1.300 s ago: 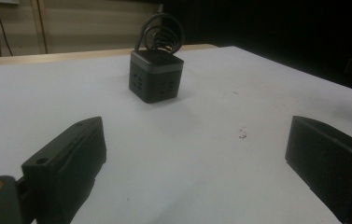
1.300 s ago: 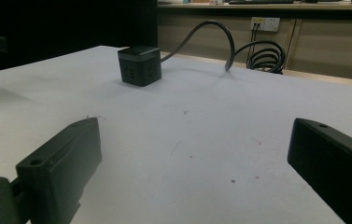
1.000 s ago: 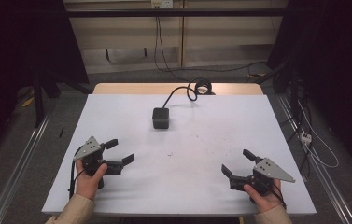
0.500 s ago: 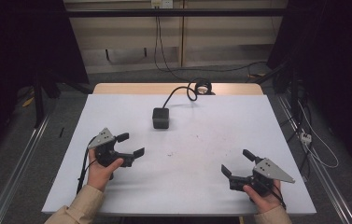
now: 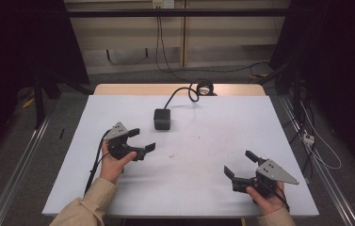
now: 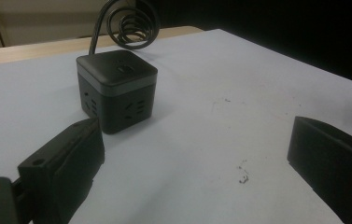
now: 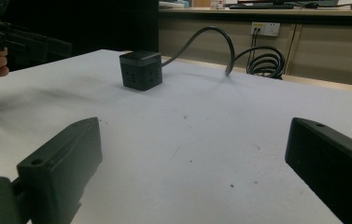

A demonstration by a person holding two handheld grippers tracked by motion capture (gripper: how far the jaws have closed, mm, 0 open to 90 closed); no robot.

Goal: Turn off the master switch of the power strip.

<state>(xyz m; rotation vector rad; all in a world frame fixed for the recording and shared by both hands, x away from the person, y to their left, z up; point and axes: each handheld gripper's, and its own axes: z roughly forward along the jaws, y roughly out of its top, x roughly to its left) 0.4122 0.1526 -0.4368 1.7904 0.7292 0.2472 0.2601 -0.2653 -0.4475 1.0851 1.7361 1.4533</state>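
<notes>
The left tool (image 5: 141,140) hovers near the cube power socket (image 5: 163,118), jaws spread and empty. The socket stands upright on the white surface (image 5: 213,141) toward the far edge, its black cable (image 5: 181,92) running back to a coil (image 5: 203,87). The right tool (image 5: 241,164) rests well apart at the near right, jaws likewise spread.

Risk: the left tool's line appears offset to the socket's right, though the angle makes this uncertain. Closing from here could catch one corner, so that the cube twists or slides. Cable stiffness could also drag it on lifting.
</notes>
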